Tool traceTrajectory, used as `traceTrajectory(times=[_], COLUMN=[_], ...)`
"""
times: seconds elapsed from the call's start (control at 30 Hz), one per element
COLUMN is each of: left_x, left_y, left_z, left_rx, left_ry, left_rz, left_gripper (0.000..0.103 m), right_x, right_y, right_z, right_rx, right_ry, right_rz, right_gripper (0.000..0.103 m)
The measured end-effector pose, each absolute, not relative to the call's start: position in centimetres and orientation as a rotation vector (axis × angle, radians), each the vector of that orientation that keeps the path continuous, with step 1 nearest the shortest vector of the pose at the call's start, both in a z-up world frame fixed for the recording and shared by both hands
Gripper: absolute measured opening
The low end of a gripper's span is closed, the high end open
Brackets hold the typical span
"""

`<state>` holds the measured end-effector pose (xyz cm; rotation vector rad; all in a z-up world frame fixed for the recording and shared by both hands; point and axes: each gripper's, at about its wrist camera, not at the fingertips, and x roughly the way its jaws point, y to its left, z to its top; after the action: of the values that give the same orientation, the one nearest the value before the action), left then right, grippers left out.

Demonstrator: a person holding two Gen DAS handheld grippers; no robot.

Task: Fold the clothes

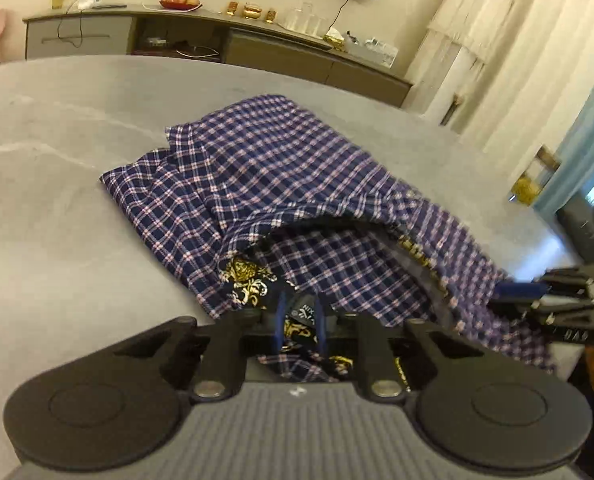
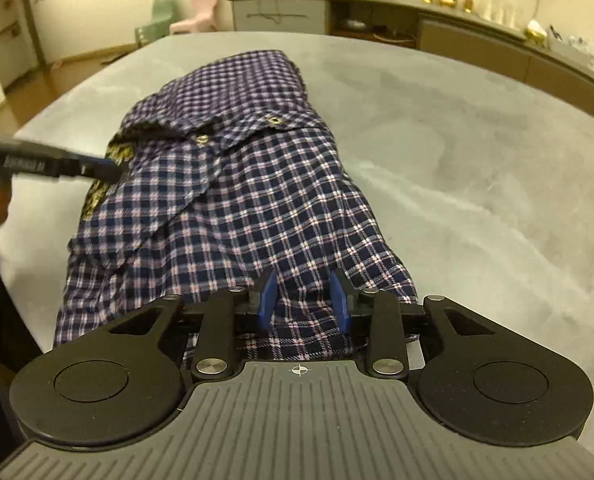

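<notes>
A navy, white and pink plaid shirt [image 1: 265, 184] lies bunched on the grey table [image 1: 57, 208]; it also shows in the right wrist view [image 2: 257, 184]. My left gripper [image 1: 300, 320] is shut on the shirt's collar, where a black and gold lining [image 1: 245, 284] shows. My right gripper [image 2: 303, 300] has its blue pads [image 2: 268, 300] closed on a fold of the shirt's near edge. In the left wrist view the right gripper [image 1: 525, 292] sits at the shirt's right edge. In the right wrist view the left gripper [image 2: 101, 168] sits at the collar on the left.
A long low cabinet [image 1: 257, 48] with a red fruit bowl [image 1: 179, 3], jars and glasses stands behind the table. Curtains [image 1: 517, 60] hang at the right. Small pink and green chairs [image 2: 193, 16] stand at the back left. The table edge [image 2: 37, 120] curves near the left.
</notes>
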<state>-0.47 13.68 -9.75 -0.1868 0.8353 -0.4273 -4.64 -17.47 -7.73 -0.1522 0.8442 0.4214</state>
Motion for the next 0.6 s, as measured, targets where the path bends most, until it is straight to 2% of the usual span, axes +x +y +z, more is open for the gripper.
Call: traceTrajectory(times=[0.07,0.13,0.17,0.23,0.27,0.3,0.43,0.47,0.5,0.6], left_x=[-0.5,-0.3,0.0,1.7,2.6,3.7,7.9,8.7,8.2,5.6], left_y=[13.5,13.0,12.4,12.6,12.7,13.1,13.9,14.0,14.2,14.8], left_z=[-9.6,-9.8,-9.8,-9.4,-9.3,-9.0,-8.2,-7.9,-7.3,-5.0], left_rx=[-0.195,-0.13,-0.095,-0.048,-0.026,0.001,0.038,0.043,0.049,0.071], left_ry=[0.84,0.863,0.865,0.883,0.891,0.895,0.828,0.805,0.784,0.722], left_rz=[-0.456,-0.455,-0.449,-0.417,-0.401,-0.364,-0.227,-0.19,-0.183,-0.177], left_gripper=[0.027,0.027,0.027,0.018,0.007,0.004,0.004,0.004,0.012,0.024], right_x=[-4.9,-4.5,-4.1,-3.2,-3.4,-3.6,-6.6,-7.7,-8.5,-9.6], right_y=[-17.9,-18.8,-19.1,-19.0,-18.5,-18.0,-13.5,-11.9,-10.7,-8.2], right_z=[-6.6,-5.9,-5.8,-7.1,-7.7,-8.3,-7.2,-6.8,-6.3,-4.7], right_rx=[-0.139,-0.122,-0.122,-0.154,-0.19,-0.227,-0.163,-0.157,-0.182,-0.235], right_ry=[0.806,0.75,0.744,0.804,0.818,0.831,0.902,0.913,0.905,0.862], right_rz=[0.427,0.403,0.389,0.4,0.393,0.385,0.525,0.614,0.664,0.762], right_gripper=[0.033,0.041,0.041,0.041,0.04,0.041,0.041,0.039,0.038,0.035])
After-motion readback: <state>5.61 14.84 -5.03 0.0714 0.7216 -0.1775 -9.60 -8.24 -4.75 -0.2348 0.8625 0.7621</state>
